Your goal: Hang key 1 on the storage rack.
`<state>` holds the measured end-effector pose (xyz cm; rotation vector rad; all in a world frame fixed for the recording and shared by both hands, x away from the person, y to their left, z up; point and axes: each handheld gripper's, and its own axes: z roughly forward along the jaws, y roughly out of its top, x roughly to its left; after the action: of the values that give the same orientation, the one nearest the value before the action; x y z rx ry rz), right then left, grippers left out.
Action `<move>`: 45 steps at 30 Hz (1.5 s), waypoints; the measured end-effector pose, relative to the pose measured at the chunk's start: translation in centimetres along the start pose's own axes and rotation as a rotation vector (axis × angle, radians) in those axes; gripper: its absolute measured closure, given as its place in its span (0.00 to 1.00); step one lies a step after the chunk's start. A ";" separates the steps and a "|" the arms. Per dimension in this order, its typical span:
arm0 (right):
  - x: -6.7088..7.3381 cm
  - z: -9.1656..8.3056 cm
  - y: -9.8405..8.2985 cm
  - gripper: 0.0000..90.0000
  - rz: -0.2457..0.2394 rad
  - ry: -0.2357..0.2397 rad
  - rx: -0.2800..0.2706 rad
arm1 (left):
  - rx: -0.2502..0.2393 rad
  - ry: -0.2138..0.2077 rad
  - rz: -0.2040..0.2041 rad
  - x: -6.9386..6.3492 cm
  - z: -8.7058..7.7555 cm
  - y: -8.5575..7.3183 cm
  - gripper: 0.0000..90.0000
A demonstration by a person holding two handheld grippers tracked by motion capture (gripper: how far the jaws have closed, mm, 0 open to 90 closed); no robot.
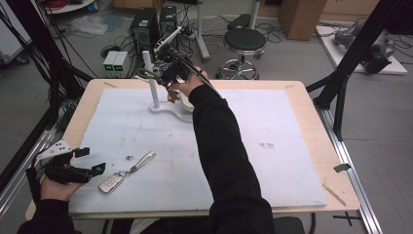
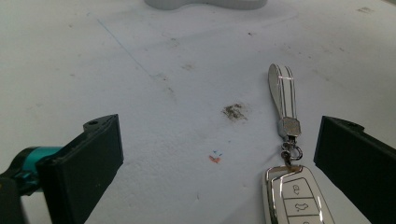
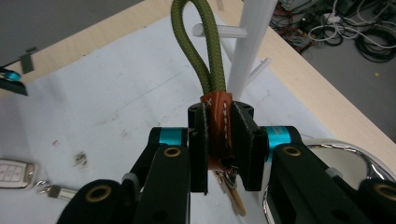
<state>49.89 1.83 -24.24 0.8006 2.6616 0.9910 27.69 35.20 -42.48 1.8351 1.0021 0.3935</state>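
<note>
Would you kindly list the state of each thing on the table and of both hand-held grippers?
Left hand-held gripper: open, holding nothing, low over the mat.
Right hand-held gripper: shut on the keyring's brown leather tab.
Rope keyring: held up, green loop near the stand's pegs, not yet hung.
Car key: lying flat on the mat, strap stretched out.
White stand: upright, pegs bare.

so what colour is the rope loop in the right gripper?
Olive green rope loop, clearest in the right gripper view.
</note>
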 end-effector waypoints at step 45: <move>0.0 -1.0 -4.5 0.01 -0.096 -0.156 -0.047 | -0.011 -0.008 -0.011 0.1 -0.1 0.0 0.02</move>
<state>47.65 -1.56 -26.46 0.7034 2.5093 0.9238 27.71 35.32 -42.45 1.8199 1.0023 0.3844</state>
